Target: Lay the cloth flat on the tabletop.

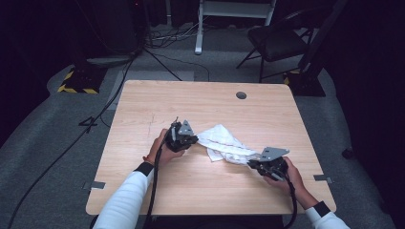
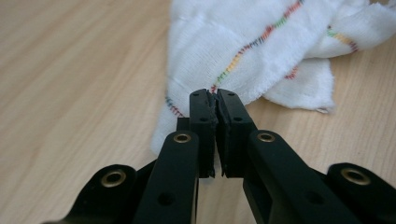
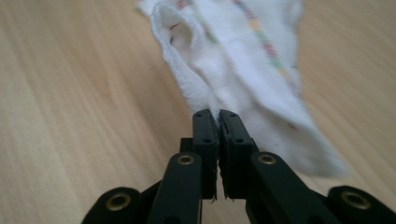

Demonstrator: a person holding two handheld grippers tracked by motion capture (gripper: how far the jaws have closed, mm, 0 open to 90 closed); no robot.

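A crumpled white cloth with coloured stitching (image 1: 224, 143), mid-way across the pale wooden table (image 1: 205, 98), is clamped by left gripper (image 2: 215, 100) and right gripper (image 3: 218, 120); corners should be drawn apart evenly

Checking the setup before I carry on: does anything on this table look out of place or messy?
Only the white cloth: it lies crumpled and bunched rather than flat, pinched at opposite ends by the left gripper and the right gripper. Nothing looks spilled or damaged.

A black chair (image 1: 279, 42) and floor cables (image 1: 95, 119) lie beyond the wooden table (image 1: 157, 100).
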